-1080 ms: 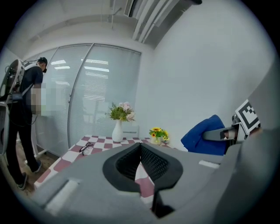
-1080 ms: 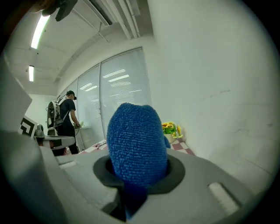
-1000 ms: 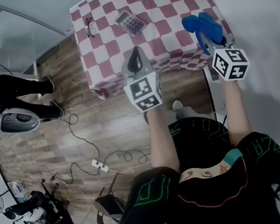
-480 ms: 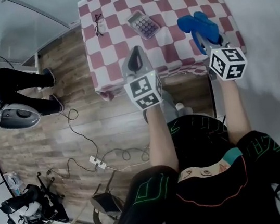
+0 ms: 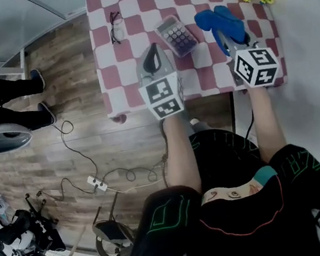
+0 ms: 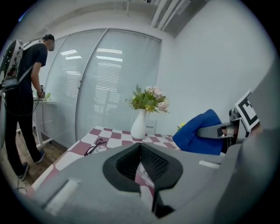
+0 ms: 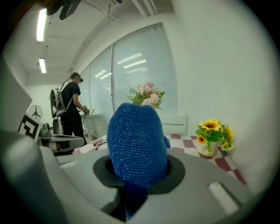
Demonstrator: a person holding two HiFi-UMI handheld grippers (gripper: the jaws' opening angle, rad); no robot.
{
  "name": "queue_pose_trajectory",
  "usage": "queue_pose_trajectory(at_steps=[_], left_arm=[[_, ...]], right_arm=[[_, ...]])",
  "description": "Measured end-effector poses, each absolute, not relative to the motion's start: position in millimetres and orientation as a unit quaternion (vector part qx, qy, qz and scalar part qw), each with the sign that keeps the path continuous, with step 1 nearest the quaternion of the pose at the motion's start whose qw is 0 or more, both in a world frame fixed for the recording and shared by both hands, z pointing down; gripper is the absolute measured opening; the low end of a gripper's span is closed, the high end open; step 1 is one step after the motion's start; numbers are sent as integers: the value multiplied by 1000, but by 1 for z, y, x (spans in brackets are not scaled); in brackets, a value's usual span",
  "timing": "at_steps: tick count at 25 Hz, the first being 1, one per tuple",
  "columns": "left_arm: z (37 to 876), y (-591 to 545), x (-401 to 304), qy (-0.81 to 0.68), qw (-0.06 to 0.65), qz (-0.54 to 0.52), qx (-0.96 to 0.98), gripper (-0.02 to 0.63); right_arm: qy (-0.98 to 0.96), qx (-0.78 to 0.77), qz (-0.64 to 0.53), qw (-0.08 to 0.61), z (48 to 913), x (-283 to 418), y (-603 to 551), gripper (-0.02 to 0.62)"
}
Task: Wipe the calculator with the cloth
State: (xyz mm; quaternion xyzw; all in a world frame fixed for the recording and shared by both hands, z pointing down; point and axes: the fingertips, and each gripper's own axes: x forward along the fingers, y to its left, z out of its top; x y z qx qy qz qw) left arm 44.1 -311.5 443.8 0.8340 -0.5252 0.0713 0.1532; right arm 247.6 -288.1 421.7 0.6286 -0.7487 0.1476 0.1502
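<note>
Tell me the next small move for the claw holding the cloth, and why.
Probably swing the right claw left and down: its blue cloth is clamped but hangs beside the calculator, not touching it.

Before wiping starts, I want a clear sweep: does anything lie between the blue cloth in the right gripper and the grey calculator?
Nothing visible does. The blue terry cloth, clamped in the right gripper, hangs right of the grey keypad calculator, with only bare checked tablecloth between them.
</note>
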Motion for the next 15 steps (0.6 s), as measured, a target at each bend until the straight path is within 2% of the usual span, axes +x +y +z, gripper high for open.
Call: queue_pose_trajectory(at_steps=[11, 15], left_arm=[[468, -356, 21, -534, 189, 73, 821, 9], [467, -366, 8, -547, 191, 71, 812, 9]], right_arm=[[-803, 538, 87, 242, 439, 177, -369, 97], [-826, 476, 37, 299, 456, 146, -390, 97]])
